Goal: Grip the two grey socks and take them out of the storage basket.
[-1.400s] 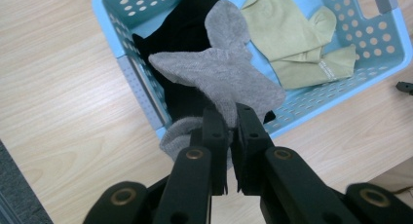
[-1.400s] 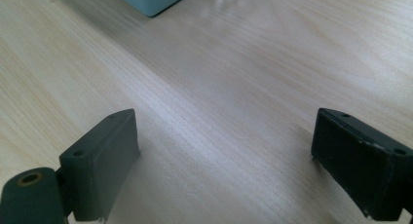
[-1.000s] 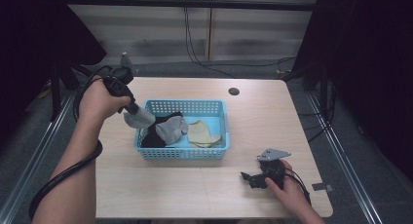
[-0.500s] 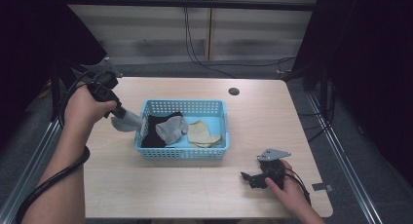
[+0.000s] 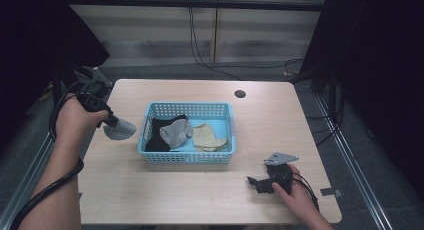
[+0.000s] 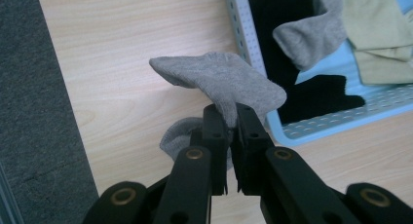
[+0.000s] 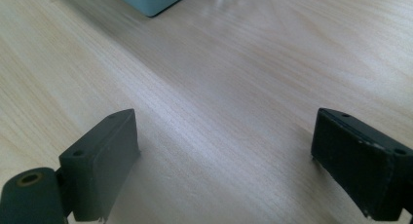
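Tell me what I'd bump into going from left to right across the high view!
Left tongs pinching a soft grey sock → light blue plastic mesh basket → flat black sock → crumpled grey sock → folded beige sock → right tongs resting open on the pale wooden table.

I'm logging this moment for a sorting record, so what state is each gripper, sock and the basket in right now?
left gripper: shut on the grey sock, held over the table left of the basket.
right gripper: open, nothing between its jaws, low over the table.
blue basket: upright, holding socks.
second grey sock: crumpled on the black sock.
beige socks: lying flat.
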`<state>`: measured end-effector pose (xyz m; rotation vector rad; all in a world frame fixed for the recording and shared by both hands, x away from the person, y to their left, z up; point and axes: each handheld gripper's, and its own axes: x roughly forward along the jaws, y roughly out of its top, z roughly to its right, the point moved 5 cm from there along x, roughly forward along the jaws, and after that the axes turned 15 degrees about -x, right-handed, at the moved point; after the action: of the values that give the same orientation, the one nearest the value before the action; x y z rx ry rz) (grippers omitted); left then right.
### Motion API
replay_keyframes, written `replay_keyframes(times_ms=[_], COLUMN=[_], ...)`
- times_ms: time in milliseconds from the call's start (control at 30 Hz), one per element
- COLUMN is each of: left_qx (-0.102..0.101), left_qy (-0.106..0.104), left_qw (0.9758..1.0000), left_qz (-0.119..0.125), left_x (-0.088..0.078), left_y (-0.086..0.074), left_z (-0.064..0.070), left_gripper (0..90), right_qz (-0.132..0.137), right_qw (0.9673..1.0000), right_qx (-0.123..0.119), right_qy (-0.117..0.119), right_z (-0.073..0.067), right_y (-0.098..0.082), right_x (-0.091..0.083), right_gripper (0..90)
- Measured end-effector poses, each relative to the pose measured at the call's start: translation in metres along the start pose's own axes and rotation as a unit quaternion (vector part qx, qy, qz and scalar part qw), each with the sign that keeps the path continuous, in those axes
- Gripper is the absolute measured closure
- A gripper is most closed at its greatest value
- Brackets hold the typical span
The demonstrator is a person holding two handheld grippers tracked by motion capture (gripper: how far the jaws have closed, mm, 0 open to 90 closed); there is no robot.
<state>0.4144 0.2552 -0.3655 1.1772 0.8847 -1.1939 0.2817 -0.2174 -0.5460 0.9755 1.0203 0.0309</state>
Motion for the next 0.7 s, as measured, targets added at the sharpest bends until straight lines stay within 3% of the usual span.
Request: replay_keyframes(times_ms=[267,600,700], left_qx=[-0.007,-0.006,-0.014], left_qy=[0.004,0.003,-0.002], left_qw=[1.0000,1.0000,0.9999], left_qz=[-0.004,-0.006,-0.002], left_x=[0.023,0.048,0.052], left_y=[-0.007,-0.011,-0.010], left_z=[-0.012,-0.013,-0.010], left_gripper=[84.7,83.6,72.5], right_qz=[0.000,0.001,0.000], right_qw=[1.0000,1.0000,1.0000], right_qx=[0.000,0.001,0.001], right_qy=[-0.001,0.000,0.000], right_z=[0.000,0.000,0.000], right_y=[0.000,0.000,0.000], right_x=[0.000,0.000,0.000], right_gripper=[9.3,9.3,9.3])
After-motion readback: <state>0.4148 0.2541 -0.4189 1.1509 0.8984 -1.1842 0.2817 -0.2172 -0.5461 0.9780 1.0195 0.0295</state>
